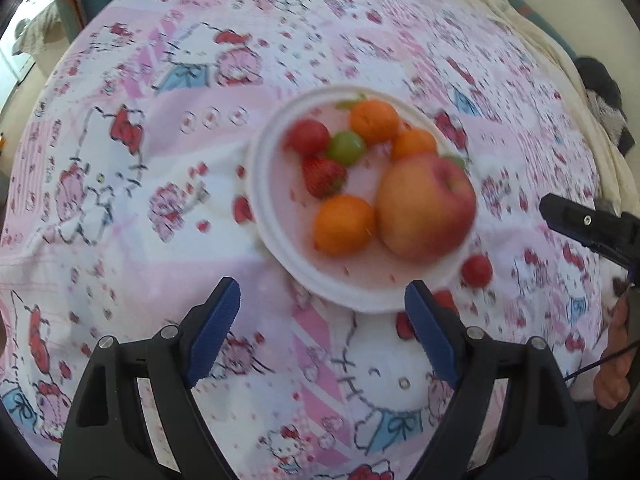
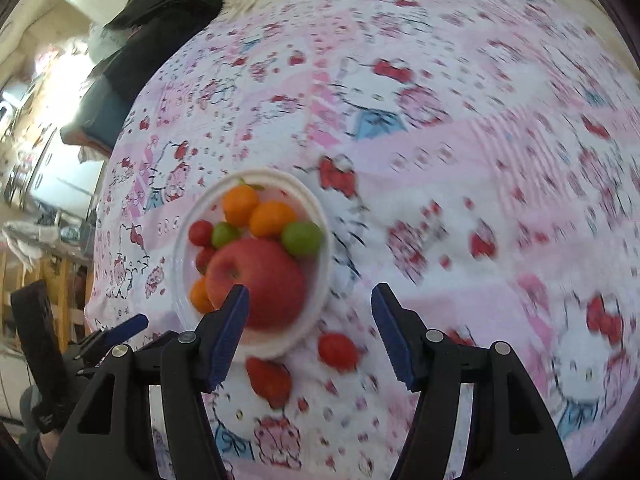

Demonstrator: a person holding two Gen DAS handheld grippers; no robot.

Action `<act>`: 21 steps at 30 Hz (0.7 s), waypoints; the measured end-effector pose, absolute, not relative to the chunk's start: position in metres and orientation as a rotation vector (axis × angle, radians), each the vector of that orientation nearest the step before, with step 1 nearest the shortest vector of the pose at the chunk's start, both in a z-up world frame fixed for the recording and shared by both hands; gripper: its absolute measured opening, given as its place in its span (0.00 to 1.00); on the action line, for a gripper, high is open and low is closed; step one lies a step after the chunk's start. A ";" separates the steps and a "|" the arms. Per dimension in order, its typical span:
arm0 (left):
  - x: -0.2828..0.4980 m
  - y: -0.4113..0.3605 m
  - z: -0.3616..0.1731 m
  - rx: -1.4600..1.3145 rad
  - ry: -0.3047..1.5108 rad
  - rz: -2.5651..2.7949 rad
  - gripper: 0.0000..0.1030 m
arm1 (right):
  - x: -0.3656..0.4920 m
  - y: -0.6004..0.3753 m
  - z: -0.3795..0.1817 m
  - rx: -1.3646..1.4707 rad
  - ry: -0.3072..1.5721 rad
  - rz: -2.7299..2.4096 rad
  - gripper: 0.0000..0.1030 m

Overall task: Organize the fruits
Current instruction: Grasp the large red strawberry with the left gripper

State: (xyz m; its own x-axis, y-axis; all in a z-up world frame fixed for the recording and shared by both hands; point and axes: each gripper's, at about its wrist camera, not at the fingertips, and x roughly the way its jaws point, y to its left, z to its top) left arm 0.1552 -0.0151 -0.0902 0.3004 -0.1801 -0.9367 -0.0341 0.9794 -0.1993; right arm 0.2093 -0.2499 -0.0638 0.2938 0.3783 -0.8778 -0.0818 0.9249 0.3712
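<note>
Fruit is sitting piled on the white plate (image 1: 264,200) just ahead of the left tongs (image 1: 322,304), which are hanging wide and empty. From the right wrist, the right tongs (image 2: 310,306) are gaping wide over a loose cherry tomato (image 2: 338,351) and strawberry (image 2: 269,376) lying beside the plate; gathering these stragglers looks next, calling for a lowering and gentle pinch.
</note>
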 end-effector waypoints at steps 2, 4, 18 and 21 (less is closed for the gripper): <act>0.151 -0.025 -0.093 -0.185 1.280 -0.129 0.80 | 0.200 -0.258 -0.066 0.291 1.247 0.298 0.64; 0.145 -0.037 -0.096 -0.171 1.294 -0.163 0.80 | 0.193 -0.265 -0.068 0.311 1.252 0.286 0.64; 0.141 -0.106 -0.121 -0.091 1.304 -0.328 0.66 | 0.171 -0.290 -0.091 0.357 1.290 0.249 0.64; 0.145 -0.106 -0.126 -0.077 1.314 -0.305 0.53 | 0.173 -0.291 -0.092 0.364 1.290 0.246 0.64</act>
State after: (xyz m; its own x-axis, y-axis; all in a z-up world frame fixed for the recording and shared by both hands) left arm 0.1448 -0.1060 -0.1260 0.2206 -0.2641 -0.9389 0.1772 0.9575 -0.2277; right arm 0.1728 -0.2909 -0.0919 0.2631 0.3770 -0.8880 0.0238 0.9177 0.3967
